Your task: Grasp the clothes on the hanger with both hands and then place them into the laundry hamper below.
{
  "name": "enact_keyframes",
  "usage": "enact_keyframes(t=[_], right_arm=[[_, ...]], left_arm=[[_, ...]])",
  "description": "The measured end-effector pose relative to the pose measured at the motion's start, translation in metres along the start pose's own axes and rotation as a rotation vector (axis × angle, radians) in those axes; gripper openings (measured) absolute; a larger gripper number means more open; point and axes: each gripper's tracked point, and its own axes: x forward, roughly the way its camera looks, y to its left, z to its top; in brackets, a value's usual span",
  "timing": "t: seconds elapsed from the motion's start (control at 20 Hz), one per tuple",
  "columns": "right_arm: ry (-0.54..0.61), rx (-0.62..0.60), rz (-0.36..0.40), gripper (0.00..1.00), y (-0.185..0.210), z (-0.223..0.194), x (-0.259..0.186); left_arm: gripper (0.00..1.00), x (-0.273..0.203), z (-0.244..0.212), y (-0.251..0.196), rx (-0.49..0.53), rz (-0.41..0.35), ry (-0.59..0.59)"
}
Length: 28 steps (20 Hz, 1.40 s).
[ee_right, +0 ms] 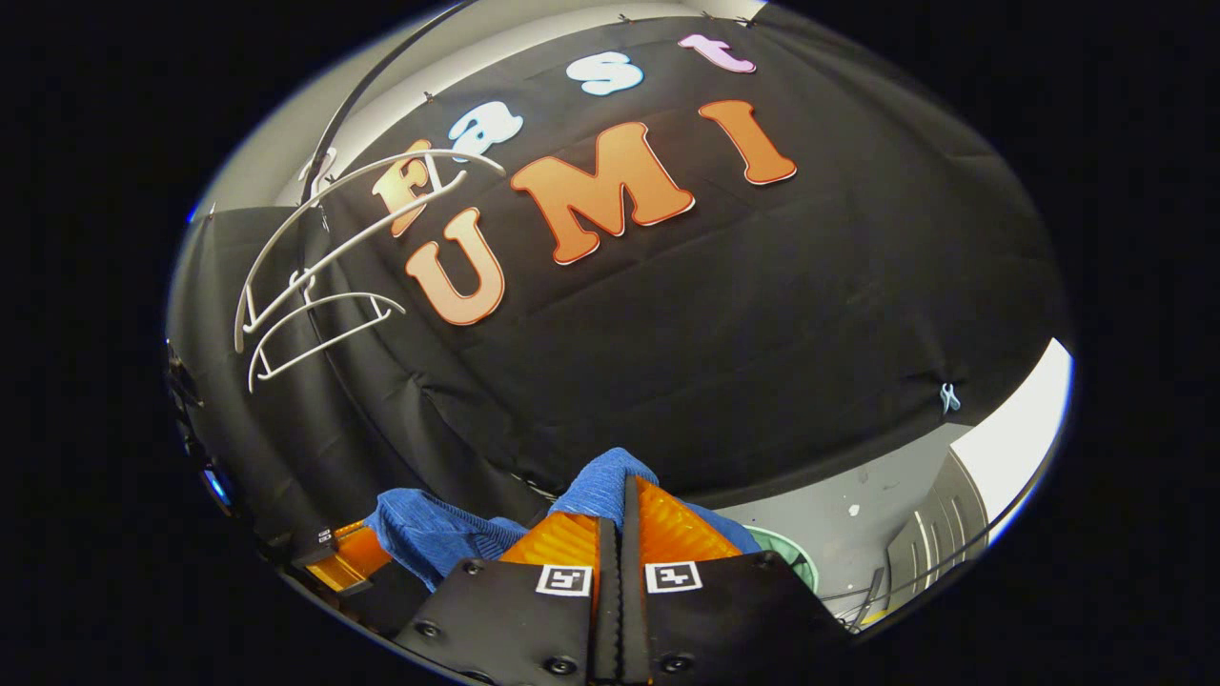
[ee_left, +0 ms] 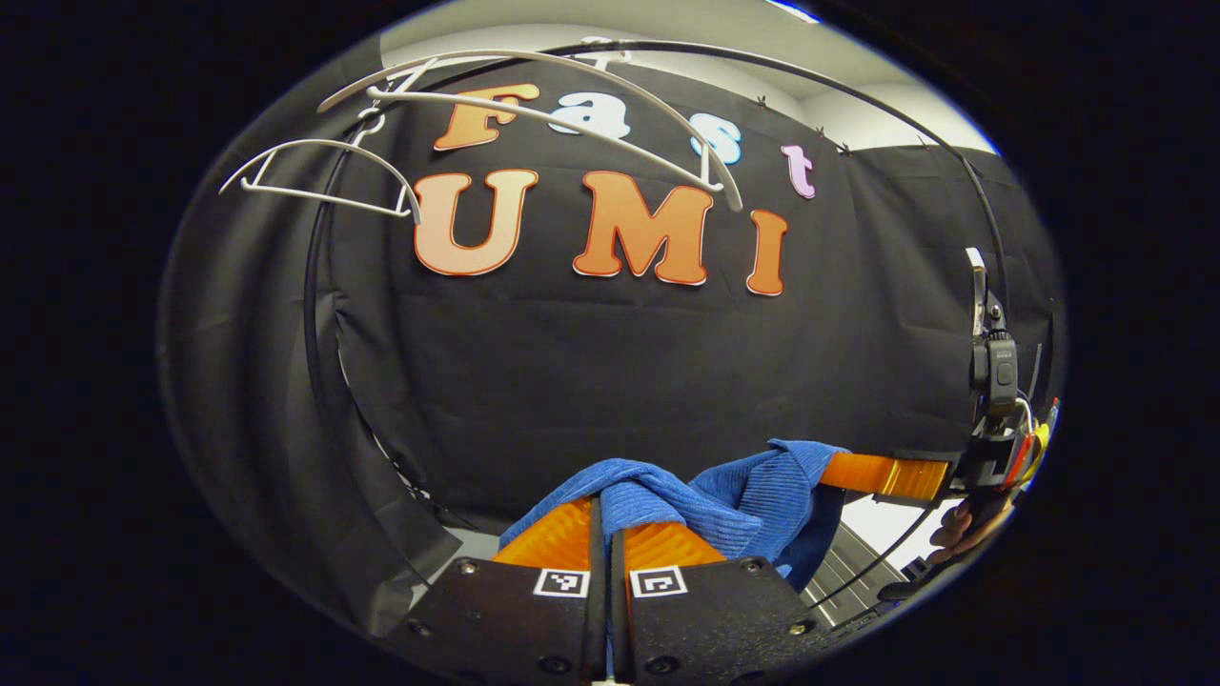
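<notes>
My left gripper (ee_left: 606, 534) has its jaws closed narrow on a fold of the blue cloth (ee_left: 667, 500), which bunches up over the fingertips and runs across toward my right gripper (ee_left: 882, 476), seen off to the side with a hand behind it. In the right gripper view my right gripper (ee_right: 620, 529) is likewise pinched tight on the cloth (ee_right: 610, 486), with the rest of it sagging away toward the left gripper (ee_right: 348, 562). So the garment hangs slack between my two grips, low in the booth and well apart from the hangers. Just past the right jaws, lower down, I see a green rim (ee_right: 791, 557) that I take to be the hamper, though most of it is hidden. Farther off, up on the rail (ee_left: 315, 314), the white hangers (ee_left: 534, 124) are bare. I judge the pull-off done and the carry in hand; next I must bring both grips over that rim, lower, and let go together.
</notes>
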Motion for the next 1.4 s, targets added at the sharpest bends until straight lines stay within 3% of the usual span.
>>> enact_keyframes(t=[0.55,1.05,1.4], right_arm=[[0.055,-0.102,-0.091,0.08,-0.04,-0.078,0.013],[0.247,-0.074,-0.224,0.07,-0.117,-0.176,0.029],[0.383,-0.082,-0.265,0.07,-0.145,-0.246,0.046]], left_arm=[[0.03,0.02,-0.096,-0.012,0.0,0.062,0.128],[0.03,0.042,-0.205,-0.018,-0.01,0.081,0.356],[0.03,0.049,-0.281,-0.007,-0.04,0.117,0.527]])
